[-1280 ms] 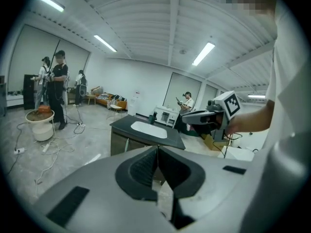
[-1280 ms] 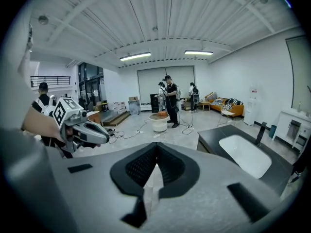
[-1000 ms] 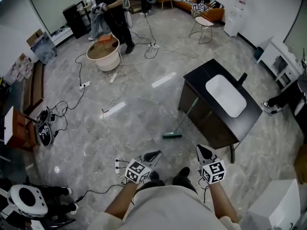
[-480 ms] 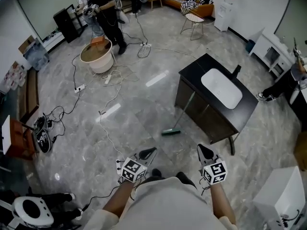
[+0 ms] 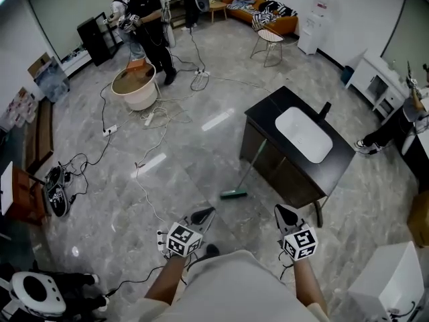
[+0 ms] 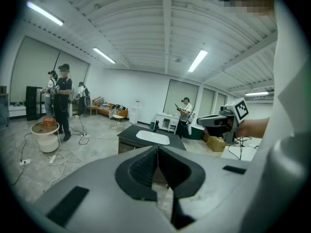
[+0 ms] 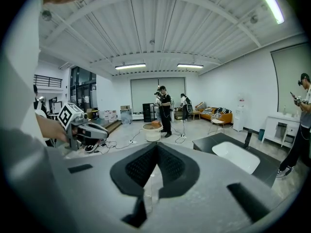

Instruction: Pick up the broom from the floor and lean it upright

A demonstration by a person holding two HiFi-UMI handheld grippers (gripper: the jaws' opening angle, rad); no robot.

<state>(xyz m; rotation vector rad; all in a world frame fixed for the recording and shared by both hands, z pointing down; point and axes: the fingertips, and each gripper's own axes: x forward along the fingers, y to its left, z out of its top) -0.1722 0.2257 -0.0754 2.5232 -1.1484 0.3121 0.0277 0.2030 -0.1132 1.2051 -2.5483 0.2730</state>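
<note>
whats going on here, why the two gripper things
A person holds a gripper in each hand, the left gripper and the right gripper. Both have their fingers shut with nothing between them, held in front of the body. Neither touches the broom. Its green head sits on the floor ahead, and its handle leans against the black sink cabinet.

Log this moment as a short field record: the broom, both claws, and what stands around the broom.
broom: green head on the floor, handle slanting up to the black cabinet; contact at the handle's top too small to tell
left claw: shut, empty, short of the broom
right claw: shut, empty, short of the broom
cabinet top: white basin
farther floor: white tub
task state: broom in neither claw
</note>
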